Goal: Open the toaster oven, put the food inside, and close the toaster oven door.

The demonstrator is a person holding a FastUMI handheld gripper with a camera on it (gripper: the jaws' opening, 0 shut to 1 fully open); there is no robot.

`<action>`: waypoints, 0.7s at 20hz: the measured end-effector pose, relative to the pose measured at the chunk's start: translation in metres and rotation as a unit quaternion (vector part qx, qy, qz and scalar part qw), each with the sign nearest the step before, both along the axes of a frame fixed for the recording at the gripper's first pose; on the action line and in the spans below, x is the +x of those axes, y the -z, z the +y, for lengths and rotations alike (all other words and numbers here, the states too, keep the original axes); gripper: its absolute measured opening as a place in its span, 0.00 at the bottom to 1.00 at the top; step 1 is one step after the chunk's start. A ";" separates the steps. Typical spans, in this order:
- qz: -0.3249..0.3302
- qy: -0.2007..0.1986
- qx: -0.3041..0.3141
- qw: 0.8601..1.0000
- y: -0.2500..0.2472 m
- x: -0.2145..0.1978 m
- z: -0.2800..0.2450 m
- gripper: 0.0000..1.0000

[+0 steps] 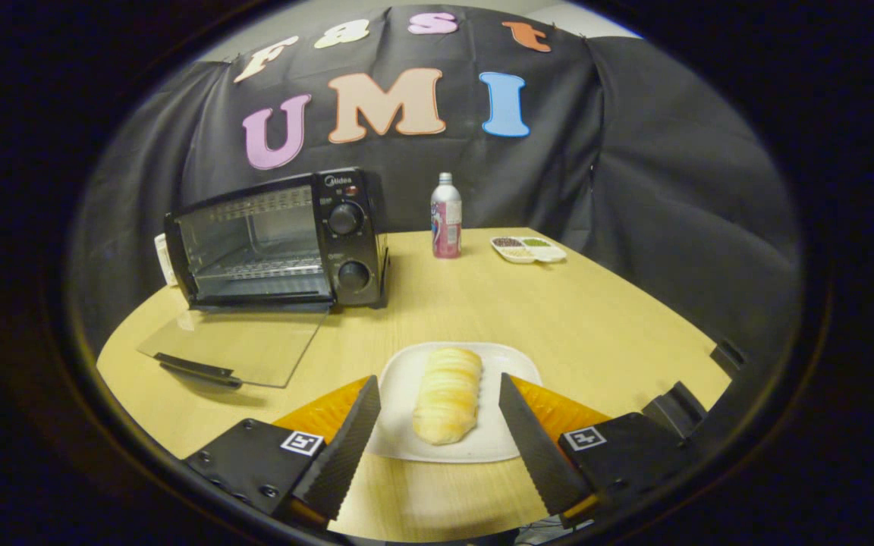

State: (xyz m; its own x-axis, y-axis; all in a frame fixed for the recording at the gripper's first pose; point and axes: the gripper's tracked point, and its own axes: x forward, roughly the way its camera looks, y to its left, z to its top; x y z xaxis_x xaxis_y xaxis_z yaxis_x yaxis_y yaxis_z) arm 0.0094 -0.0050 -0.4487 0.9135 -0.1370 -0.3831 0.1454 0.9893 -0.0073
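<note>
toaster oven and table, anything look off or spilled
Nothing stands out. The toaster oven has its glass door folded flat open, the bread roll lies on its white plate between the open gripper's fingers, and the bottle stands upright.

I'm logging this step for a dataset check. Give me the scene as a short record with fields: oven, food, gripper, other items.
oven: toaster oven on the table, glass door folded down open, rack inside bare
food: bread roll lying on a white plate, not yet in the oven
gripper: gripper open, fingers either side of the roll, not touching it
other items: bottle and divided dish beyond the plate
</note>
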 end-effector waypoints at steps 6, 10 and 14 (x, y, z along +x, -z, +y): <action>0.032 0.023 0.018 0.999 0.028 0.010 -0.008 0.96; 0.036 0.031 0.019 0.999 0.027 0.013 -0.010 0.69; 0.031 0.031 0.007 0.999 0.027 0.014 -0.011 0.46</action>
